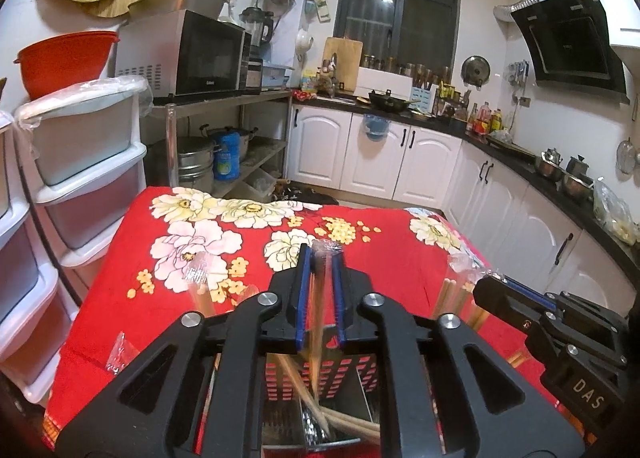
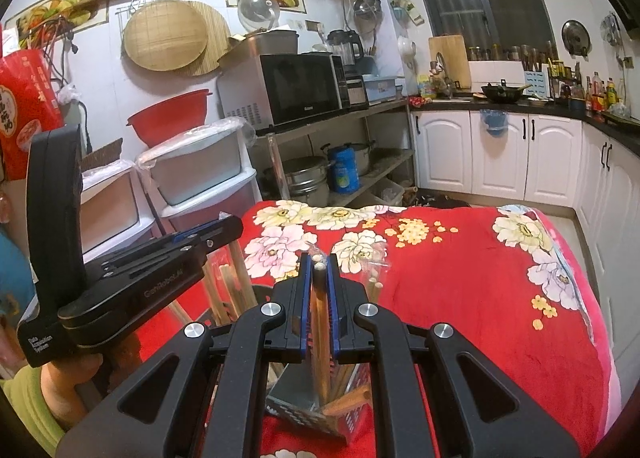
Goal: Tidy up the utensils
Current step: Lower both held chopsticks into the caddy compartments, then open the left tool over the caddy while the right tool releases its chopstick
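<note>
Right wrist view: right claw (image 2: 319, 262) clamps wrapped chopsticks (image 2: 320, 310).

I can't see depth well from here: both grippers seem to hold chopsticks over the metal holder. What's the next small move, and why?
Probably lower the left gripper a little, then open it. Its wrapped chopsticks already point down into the perforated holder, where other chopsticks lean, so a short drop should seat them. The right gripper can keep its pair clamped until the left is clear.
</note>
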### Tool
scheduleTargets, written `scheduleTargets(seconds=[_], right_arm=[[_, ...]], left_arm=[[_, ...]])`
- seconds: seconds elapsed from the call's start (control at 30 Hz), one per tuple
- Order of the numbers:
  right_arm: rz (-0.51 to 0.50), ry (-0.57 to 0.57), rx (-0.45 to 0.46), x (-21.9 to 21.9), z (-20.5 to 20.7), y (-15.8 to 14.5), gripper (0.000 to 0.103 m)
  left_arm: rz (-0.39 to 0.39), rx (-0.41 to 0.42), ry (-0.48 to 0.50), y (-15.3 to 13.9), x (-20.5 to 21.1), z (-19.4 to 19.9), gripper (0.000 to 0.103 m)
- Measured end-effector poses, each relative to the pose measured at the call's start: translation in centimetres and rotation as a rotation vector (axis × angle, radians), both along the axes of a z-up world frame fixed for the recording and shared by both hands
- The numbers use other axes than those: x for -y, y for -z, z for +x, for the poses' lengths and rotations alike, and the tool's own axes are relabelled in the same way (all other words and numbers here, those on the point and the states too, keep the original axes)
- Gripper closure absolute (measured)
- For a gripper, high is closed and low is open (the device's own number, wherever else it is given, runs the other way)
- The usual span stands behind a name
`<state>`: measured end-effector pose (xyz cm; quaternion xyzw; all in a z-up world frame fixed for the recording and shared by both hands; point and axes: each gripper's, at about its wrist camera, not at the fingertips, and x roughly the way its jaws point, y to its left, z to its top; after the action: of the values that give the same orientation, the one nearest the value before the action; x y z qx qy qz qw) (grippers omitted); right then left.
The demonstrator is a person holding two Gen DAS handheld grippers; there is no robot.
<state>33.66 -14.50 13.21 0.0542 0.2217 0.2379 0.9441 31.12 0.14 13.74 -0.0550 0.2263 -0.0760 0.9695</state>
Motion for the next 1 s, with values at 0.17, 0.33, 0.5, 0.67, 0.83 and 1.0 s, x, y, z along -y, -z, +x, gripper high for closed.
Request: scheduleTargets(seconds=[0.17,0.33,0.5,0.67,0.83,1.0], right_arm=[[-0.011,0.007,-0.007,0.3,-0.5,-0.1,0.094],[-0.016,0.020,-0.009,0.6,-1.0,-0.2,0.085],[-0.012,0.038,0.002,1.2,-1.9,-0.8,0.077],[-0.017,0.044,0.017,1.6,-3.2,-1.2,0.070],[-0.023,0.044,0.025,1.8,-4.8,-1.2,0.063],[-0.037,0.034,0.032,1.7,-6.7,-0.9,0.056]], left_arm=[[0.008,-0.022,0.000,0.1,0.0,-0.4,0.088],[0.003,-0.031,-0.001,0.0,-0.5,-1.2,0.078],[-0.011,-0.028,0.001,-0.4,-1.2,-2.5,0.070],[-0.016,-0.023,0.003,-0.7,-1.5,-4.1,0.059],[-0.016,-0.026,0.009,-0.4,-1.6,-6.1,0.049],[-0.016,-0.037,0.011,0.2,-1.9,-7.8,0.037]])
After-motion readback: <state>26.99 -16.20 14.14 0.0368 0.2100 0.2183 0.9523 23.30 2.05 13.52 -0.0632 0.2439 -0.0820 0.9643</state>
